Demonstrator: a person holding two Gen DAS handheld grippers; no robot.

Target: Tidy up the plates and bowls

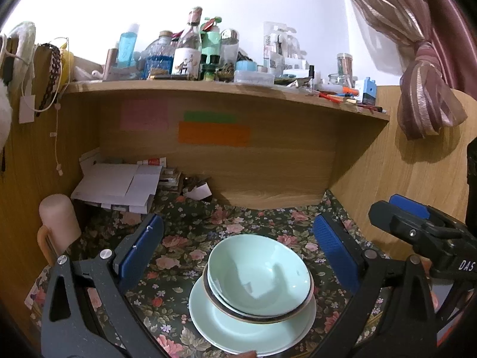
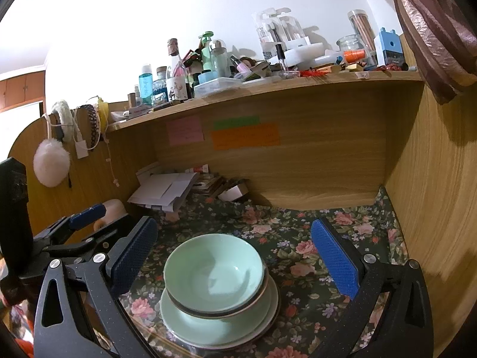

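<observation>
Left gripper [image 1: 241, 256]: jaws spread wide, holding nothing; its blue pads stand on either side of the stack, clear of it.
Right gripper [image 2: 238, 256]: likewise wide open and empty, blue pads flanking the stack without touching it.
Stack: two pale green bowls [image 2: 214, 271] nested, the lower with a dark rim, sitting on pale green plates [image 2: 179, 322]; there appear to be two plates, though the lower edge is hard to separate.
Stack's place: on the bench [image 2: 301, 256], near its front edge and roughly midway between its side walls, on a dark floral cover.
Left side of bench: a pale cylinder-shaped object [image 1: 58, 220] near the left edge, beside the left gripper.
Back left corner: loose white papers [image 1: 119, 185] and small boxes piled against the back panel.
Back panel: pink [image 2: 184, 129], green [image 2: 236, 121] and orange [image 2: 246, 135] sticky notes on the wood.
Shelf [image 2: 268, 85] above: crowded with bottles, jars and small containers.
Far right: a tied pink curtain [image 1: 423, 68] hanging by the side wall.
</observation>
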